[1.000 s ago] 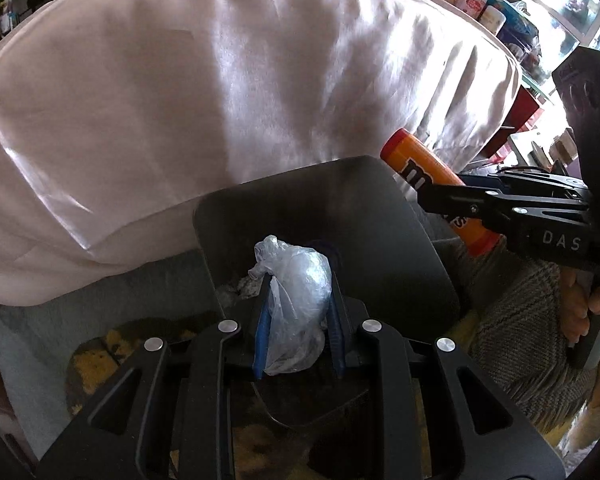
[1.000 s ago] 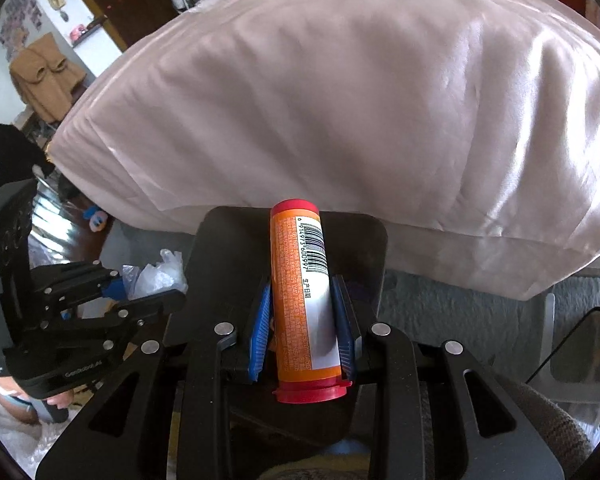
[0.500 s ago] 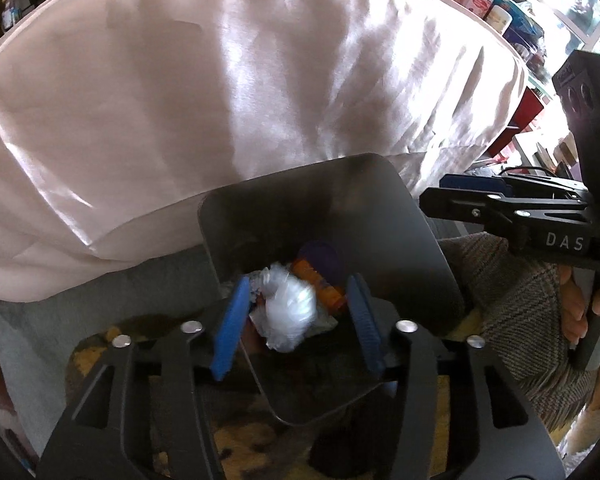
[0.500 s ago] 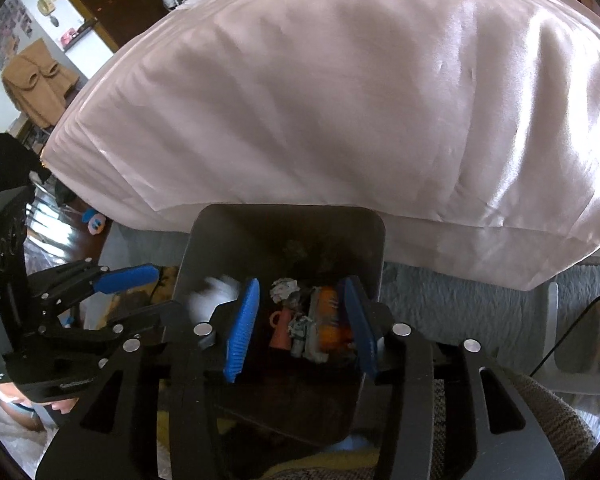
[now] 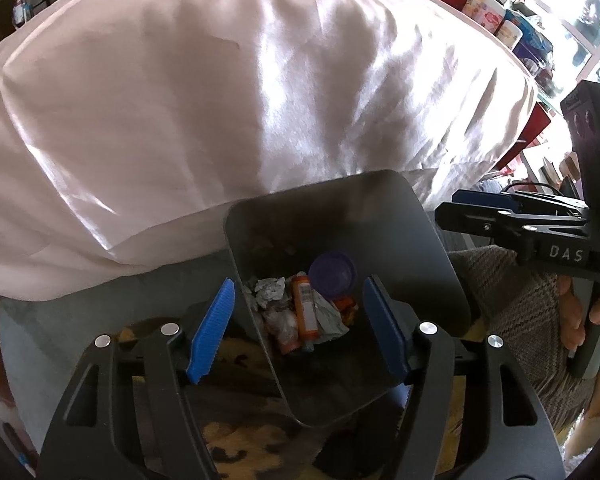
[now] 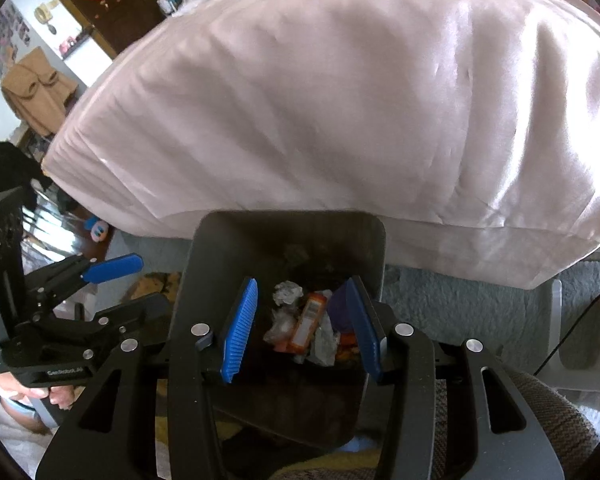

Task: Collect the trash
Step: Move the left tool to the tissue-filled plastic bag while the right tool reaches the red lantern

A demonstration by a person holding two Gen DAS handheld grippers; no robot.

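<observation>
The orange tube (image 5: 303, 309) is laid lengthwise in the bin (image 5: 428, 256), cap end nearest; left gripper (image 5: 300, 332) and right gripper (image 6: 300, 328) jaws are spread, empty

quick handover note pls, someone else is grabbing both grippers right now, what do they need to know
Left gripper: open, empty, over the bin.
Right gripper: open, empty, over the same bin.
In the bin: orange tube, purple lid, crumpled paper and a plastic wrapper.
Done: nothing is held; this trash lies in the bin.
Left: no more loose trash shows in either view. The big white sheet behind the bin fills most of both, so look around before the next pick.
</observation>
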